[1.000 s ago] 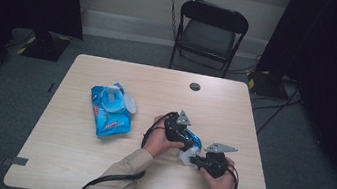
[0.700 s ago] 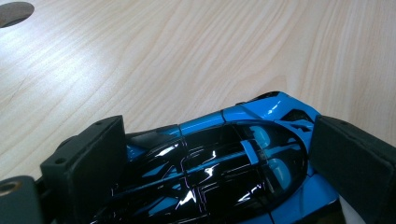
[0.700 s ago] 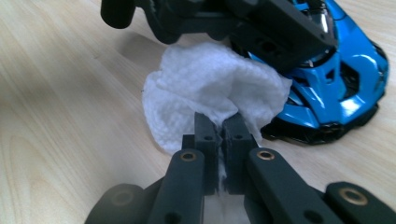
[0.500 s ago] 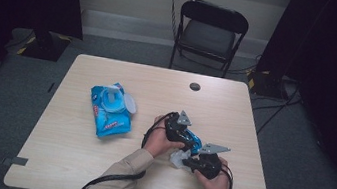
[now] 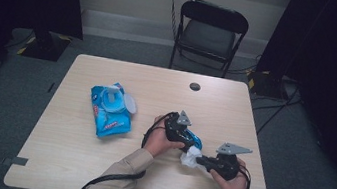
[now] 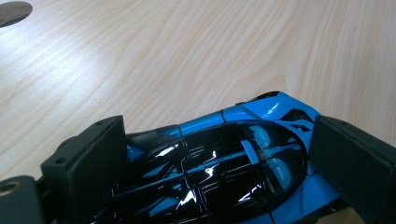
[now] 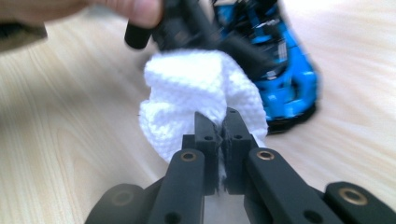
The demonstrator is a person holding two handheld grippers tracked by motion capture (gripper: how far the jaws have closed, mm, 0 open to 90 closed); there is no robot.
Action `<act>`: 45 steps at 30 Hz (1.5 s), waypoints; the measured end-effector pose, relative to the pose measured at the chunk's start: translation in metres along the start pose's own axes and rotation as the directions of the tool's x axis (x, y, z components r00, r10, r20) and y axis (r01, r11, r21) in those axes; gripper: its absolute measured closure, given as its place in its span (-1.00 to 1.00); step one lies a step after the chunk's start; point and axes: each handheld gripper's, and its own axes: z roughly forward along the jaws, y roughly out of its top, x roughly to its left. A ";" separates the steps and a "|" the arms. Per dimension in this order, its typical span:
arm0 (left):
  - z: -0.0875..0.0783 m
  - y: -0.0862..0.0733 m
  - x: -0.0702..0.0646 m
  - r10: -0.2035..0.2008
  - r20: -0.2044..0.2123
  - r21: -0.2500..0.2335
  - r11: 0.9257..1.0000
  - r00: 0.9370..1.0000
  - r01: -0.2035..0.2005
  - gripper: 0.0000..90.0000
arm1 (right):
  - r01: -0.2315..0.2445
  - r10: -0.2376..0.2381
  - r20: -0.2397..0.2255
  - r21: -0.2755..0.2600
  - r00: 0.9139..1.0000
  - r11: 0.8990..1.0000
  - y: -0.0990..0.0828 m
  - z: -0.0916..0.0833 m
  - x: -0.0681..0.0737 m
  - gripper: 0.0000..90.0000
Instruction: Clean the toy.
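Toy car on pale wood table, dark curtained room behind

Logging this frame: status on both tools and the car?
Left tool shut on blue toy car. Right tool shut on white wipe, at car. Nothing blocking.

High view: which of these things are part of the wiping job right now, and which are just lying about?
In the job:
- blue toy car, clamped in the left tool
- white wipe, pinched in the right tool
- wipes packet, flap open, the likely source of the wipe

Lying about:
- folding chair behind the table
- dark round spot on the tabletop
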 end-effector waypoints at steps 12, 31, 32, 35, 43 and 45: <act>0.000 0.000 0.000 0.002 0.007 -0.001 1.000 1.000 -0.002 -0.90 | -0.075 0.087 0.168 -0.075 0.982 0.994 0.016 -0.033 -0.049 0.94; 0.000 0.000 -0.001 0.006 0.009 -0.003 1.000 1.000 -0.005 -0.90 | -0.098 0.079 0.229 0.073 0.970 0.992 0.008 0.033 -0.063 0.94; 0.000 0.000 -0.001 0.004 0.010 -0.005 1.000 1.000 -0.004 -0.90 | -0.095 0.078 0.221 0.066 0.972 0.993 0.006 0.036 -0.061 0.94; 0.000 0.000 -0.001 0.004 0.009 -0.006 1.000 1.000 -0.004 -0.90 | -0.096 0.082 0.209 0.056 0.974 0.994 0.006 0.038 -0.059 0.94; 0.001 -0.001 -0.001 0.001 0.006 -0.009 1.000 1.000 -0.001 -0.90 | -0.065 0.054 0.193 0.050 0.980 0.997 0.005 0.040 -0.054 0.94; 0.001 -0.001 -0.001 0.001 0.005 -0.010 1.000 1.000 -0.001 -0.90 | -0.060 0.049 0.189 0.052 0.981 0.997 0.004 0.040 -0.053 0.94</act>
